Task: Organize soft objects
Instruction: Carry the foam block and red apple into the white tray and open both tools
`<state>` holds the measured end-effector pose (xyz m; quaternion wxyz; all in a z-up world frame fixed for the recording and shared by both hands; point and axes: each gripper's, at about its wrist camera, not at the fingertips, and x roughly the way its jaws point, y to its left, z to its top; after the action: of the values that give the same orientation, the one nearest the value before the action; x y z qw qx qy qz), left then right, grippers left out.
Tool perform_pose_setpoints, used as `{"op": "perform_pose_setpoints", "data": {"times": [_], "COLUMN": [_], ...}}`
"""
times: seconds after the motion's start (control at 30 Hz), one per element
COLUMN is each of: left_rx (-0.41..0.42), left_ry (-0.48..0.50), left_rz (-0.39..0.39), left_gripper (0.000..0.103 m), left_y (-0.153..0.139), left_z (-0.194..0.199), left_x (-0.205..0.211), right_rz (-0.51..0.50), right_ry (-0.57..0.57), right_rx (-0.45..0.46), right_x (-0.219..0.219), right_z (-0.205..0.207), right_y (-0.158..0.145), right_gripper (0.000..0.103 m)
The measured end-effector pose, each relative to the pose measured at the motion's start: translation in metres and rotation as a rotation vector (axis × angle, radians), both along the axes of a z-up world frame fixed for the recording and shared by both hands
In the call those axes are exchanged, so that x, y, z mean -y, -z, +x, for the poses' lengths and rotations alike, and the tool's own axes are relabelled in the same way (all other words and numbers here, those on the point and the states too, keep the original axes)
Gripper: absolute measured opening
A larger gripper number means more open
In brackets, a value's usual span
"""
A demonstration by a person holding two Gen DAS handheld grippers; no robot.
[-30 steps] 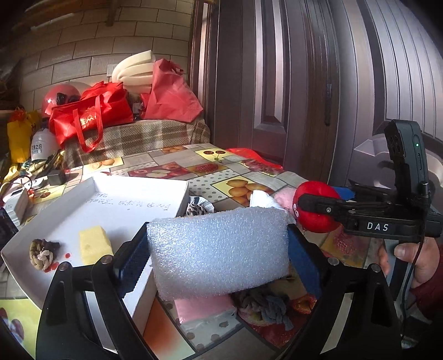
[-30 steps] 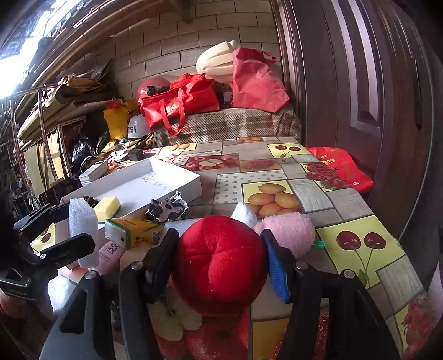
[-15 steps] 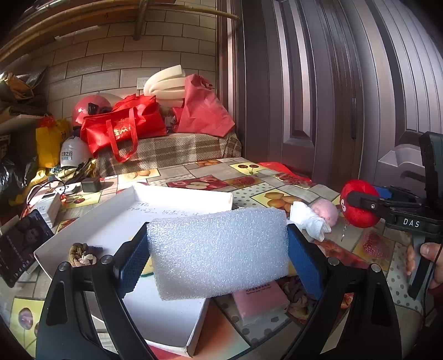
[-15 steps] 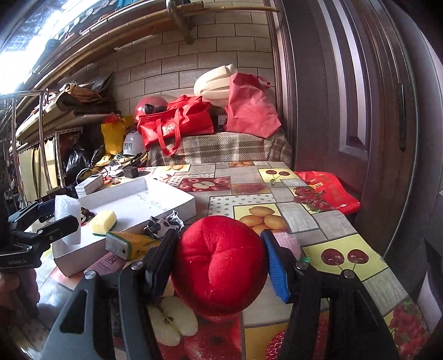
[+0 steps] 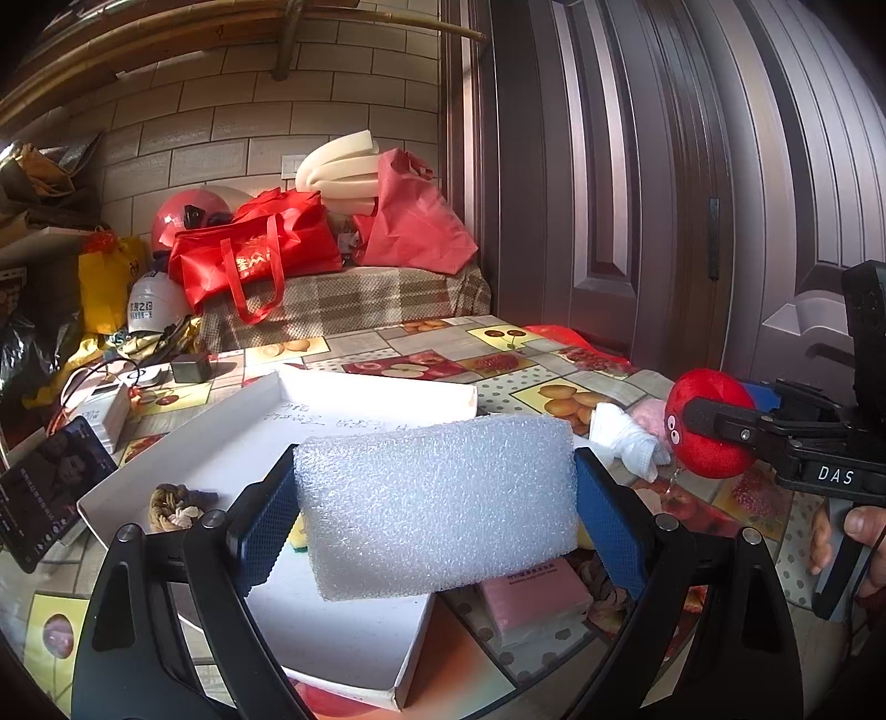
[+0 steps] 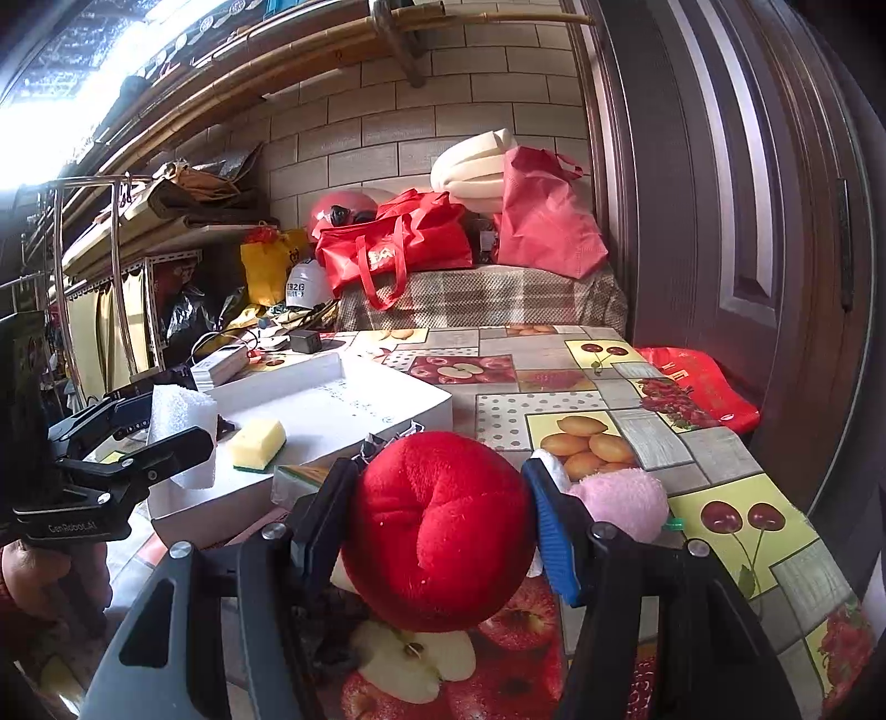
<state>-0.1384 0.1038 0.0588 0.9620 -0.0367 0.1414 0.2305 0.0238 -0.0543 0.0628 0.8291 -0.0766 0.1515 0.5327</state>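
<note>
"DAS" on right hand-held gripper (image 5: 714, 429), "GenRobot.AI" on left hand-held gripper (image 6: 166, 426)

A pale brick-tiled wall (image 6: 387, 138) fills the upper centre of the frame, with bamboo poles (image 6: 332, 44) running along its top. A dark panelled door (image 6: 747, 221) stands at the right. Bright daylight (image 6: 33, 138) glares from the upper left above a metal rack (image 6: 119, 277). The desk (image 6: 554, 354) wears a fruit-patterned oilcloth.

Fruit-print table (image 6: 637, 432) w/ white tray (image 6: 387, 410), pink plush (image 6: 626, 498).
</note>
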Motion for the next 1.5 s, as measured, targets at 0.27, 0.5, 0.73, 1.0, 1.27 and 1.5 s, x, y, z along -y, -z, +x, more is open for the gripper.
{"op": "perform_pose_setpoints", "data": {"times": [0.27, 0.5, 0.73, 1.0, 1.27, 1.5], "left_rx": [-0.001, -0.005, -0.001, 0.001, 0.000, -0.002], "left_ry": [-0.029, -0.067, -0.121, -0.184, -0.262, -0.316], "left_rz": [-0.001, 0.000, 0.000, -0.008, -0.015, -0.024], "left_gripper": [0.093, 0.093, 0.093, 0.093, 0.093, 0.093], "left_y": [0.000, 0.001, 0.003, 0.005, 0.008, 0.009], "left_z": [-0.008, -0.023, -0.039, -0.053, -0.051, -0.037], "left_x": [-0.007, -0.023, -0.040, -0.063, -0.098, -0.126], "right_rz": [-0.004, -0.016, -0.032, -0.054, -0.062, -0.062], "right_ry": [-0.060, -0.113, -0.180, -0.244, -0.269, -0.280], "right_rx": [0.004, 0.001, -0.006, -0.039, -0.053, -0.047], "right_x": [-0.013, -0.027, -0.044, -0.073, -0.103, -0.141], "right_z": [-0.017, -0.032, -0.048, -0.061, -0.071, -0.079], "right_y": [0.000, 0.001, 0.004, 0.009, 0.014, 0.014], "right_gripper": [0.061, 0.061, 0.061, 0.061, 0.061, 0.062]}}
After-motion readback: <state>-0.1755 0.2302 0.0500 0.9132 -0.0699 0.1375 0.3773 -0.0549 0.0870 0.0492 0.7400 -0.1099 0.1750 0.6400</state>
